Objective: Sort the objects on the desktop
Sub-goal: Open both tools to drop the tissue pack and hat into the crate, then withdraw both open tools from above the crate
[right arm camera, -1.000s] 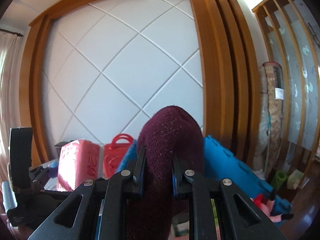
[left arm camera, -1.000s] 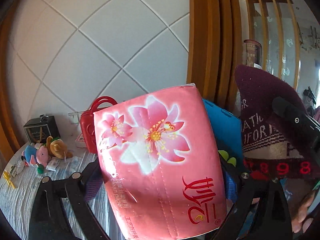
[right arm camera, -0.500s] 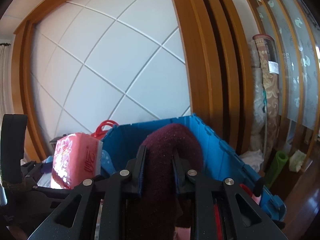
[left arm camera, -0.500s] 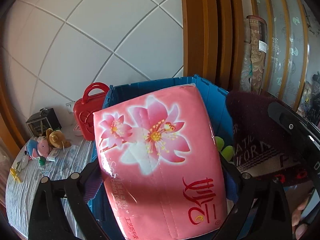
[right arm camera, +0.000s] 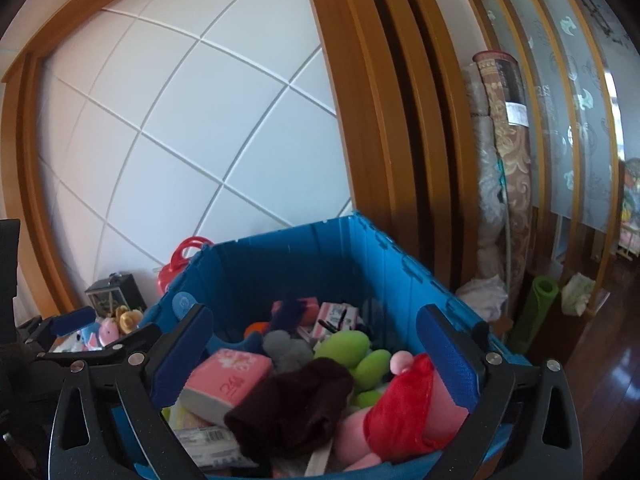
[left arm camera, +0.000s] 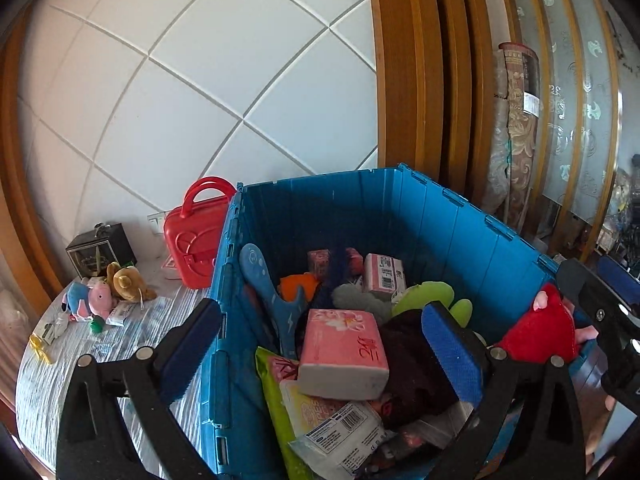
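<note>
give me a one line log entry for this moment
left gripper: open, empty | right gripper: open, empty | tissue pack: in blue bin | maroon hat: in bin beside pack

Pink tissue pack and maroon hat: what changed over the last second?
Both were let go. The left gripper opened and the pink tissue pack dropped into the blue crate; the right gripper opened and the maroon hat landed beside it. The red case and the plush toys on the table stayed put.
</note>
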Tool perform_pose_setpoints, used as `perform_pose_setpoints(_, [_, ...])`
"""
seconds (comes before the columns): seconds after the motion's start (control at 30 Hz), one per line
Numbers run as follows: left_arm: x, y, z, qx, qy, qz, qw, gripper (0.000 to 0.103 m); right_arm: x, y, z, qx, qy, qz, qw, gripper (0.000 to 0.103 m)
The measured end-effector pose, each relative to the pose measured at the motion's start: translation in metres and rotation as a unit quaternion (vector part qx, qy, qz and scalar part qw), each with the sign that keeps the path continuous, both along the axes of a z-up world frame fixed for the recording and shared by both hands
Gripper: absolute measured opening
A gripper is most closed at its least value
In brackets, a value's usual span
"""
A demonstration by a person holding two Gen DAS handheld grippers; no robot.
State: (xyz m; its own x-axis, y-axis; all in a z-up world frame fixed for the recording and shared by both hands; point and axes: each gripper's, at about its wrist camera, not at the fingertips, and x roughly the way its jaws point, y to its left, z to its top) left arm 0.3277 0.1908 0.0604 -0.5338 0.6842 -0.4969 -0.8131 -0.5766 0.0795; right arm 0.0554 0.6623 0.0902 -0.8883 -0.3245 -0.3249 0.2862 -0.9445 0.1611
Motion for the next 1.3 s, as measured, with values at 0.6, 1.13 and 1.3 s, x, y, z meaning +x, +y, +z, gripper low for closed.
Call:
perform_pose_setpoints(0.6, [-0.029, -0.114, 0.008, 0.035, -0.026, -0.035, 0.9984, 0.102, 0.07, -0.077, -0.002, 0.062, -0.047, -0.046, 0.996, 0.103])
perform_pose_setpoints(1.13, [-0.029, -0.153, 0.012, 0.034, -0.023, -0.058, 0.9975, 0.102, 0.115, -0.107, -0.002, 0.083, -0.058, -0.078, 0.992, 0.103])
perform_pose_setpoints(1.3, [-0.023, -0.152, 0.013, 0.036, -0.019, -0.063, 0.9972, 0.102, 0.117, -0.102, -0.003, 0.083, -0.061, -0.083, 0.991, 0.103])
